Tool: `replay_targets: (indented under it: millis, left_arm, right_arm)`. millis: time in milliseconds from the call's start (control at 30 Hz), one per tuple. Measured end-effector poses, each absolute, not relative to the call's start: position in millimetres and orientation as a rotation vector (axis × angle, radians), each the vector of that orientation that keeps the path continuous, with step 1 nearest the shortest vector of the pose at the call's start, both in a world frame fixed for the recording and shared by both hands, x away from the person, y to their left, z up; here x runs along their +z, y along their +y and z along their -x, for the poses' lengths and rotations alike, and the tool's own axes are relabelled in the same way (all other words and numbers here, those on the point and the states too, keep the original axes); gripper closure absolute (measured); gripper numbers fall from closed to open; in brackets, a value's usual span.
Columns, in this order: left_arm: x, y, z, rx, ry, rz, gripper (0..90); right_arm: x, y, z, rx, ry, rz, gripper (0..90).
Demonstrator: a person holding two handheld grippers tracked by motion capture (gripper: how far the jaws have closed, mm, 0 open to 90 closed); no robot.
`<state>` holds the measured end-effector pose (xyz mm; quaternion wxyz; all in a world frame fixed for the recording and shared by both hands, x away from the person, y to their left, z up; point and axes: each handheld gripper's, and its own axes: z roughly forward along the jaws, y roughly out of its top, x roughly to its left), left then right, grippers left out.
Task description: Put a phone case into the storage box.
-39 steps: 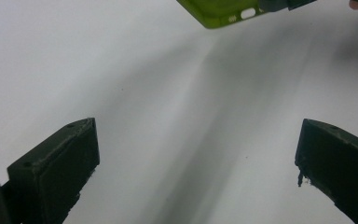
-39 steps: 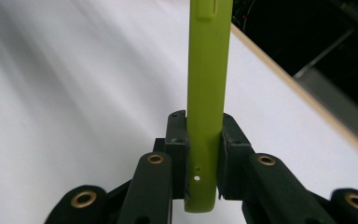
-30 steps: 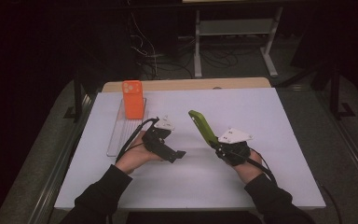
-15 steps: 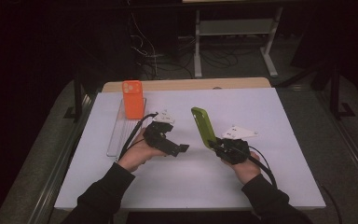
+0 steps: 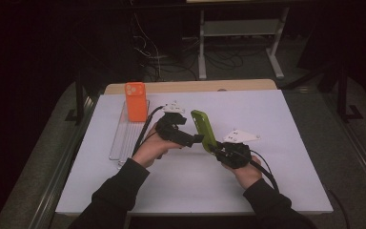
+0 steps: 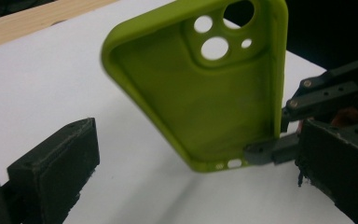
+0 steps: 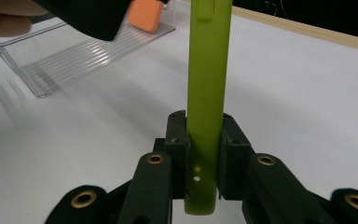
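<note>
A lime green phone case (image 5: 203,128) stands tilted above the white table, and my right gripper (image 5: 215,147) is shut on its lower end. In the right gripper view the case (image 7: 206,84) rises edge-on from between the pads, where the right gripper (image 7: 204,144) clamps it. My left gripper (image 5: 196,140) reaches in from the left, its tips close to the case. In the left gripper view it (image 6: 196,172) is open, with the hollow inside of the case (image 6: 200,98) just ahead between the wide-set jaws, untouched. The right gripper's fingers (image 6: 324,91) pinch the case's corner there.
An orange phone case (image 5: 136,101) stands upright at the far end of a clear ribbed tray (image 5: 122,140) on the left of the white table (image 5: 276,191). A wooden strip (image 5: 228,85) runs along the far edge. Cables trail from both grippers.
My left gripper has moved right and slightly up, closing in on the green case. The right gripper and the case have stayed where they were.
</note>
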<state>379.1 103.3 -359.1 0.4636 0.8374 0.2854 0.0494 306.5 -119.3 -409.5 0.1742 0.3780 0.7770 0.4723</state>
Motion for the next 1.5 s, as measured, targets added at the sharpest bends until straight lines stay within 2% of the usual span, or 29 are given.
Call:
replay_targets:
  millis: [733,800,1200,1267,1367,1500]
  left_arm:
    - [-364.1,83.4,-389.8,0.089,0.729,-1.986,0.0]
    - [-363.7,84.0,-390.3,0.091,0.736,-1.971,4.0]
    - [-360.0,84.5,-388.5,0.081,0.715,-1.976,11.0]
    - [-358.7,84.1,-388.5,0.089,0.709,-1.98,12.1]
    - [-355.1,86.4,-390.4,0.12,0.709,-1.991,12.8]
    - [-346.3,93.5,-394.7,0.148,0.727,-2.003,13.0]
  right_arm:
    - [-408.7,-110.9,-305.1,1.38,2.217,-1.051,75.9]
    - [-408.9,-111.1,-305.2,1.378,2.217,-1.048,75.9]
    - [-411.9,-107.6,-304.5,1.317,2.236,-1.041,75.2]
    - [-412.4,-106.7,-305.0,1.308,2.239,-1.034,70.2]
    - [-412.4,-108.2,-305.3,1.284,2.247,-1.044,54.3]
    - [-413.0,-117.8,-306.6,1.268,2.278,-1.063,45.4]
